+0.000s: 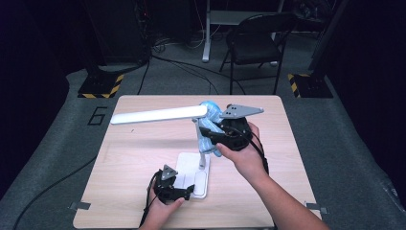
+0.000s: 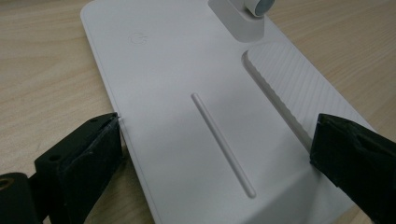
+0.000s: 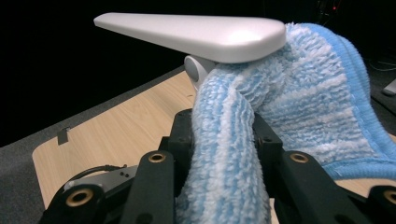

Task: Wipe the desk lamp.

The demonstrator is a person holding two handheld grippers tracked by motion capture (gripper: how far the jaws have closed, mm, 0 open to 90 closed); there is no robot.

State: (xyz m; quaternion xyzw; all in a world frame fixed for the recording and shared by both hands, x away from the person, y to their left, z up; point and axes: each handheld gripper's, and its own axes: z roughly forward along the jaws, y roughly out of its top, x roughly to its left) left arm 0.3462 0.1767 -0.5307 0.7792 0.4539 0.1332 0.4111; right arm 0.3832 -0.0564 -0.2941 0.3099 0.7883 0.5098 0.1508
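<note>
Microfibre cloth, clamped in the right gripper, wipes the lamp's stem while the left gripper, jaws pressed on the base, steadies it; next probably the lamp head

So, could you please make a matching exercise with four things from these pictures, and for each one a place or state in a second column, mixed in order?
Things:
1. blue cloth
2. lamp base
3. lamp head
4. folding chair

Places or states:
A. stands on the floor behind the table
B. lies flat on the table, its two sides between the left gripper's jaws
C. draped over the lamp stem, pinched by the right gripper
D. long white bar, raised above the table

Right pairs: 1-C, 2-B, 3-D, 4-A
</note>
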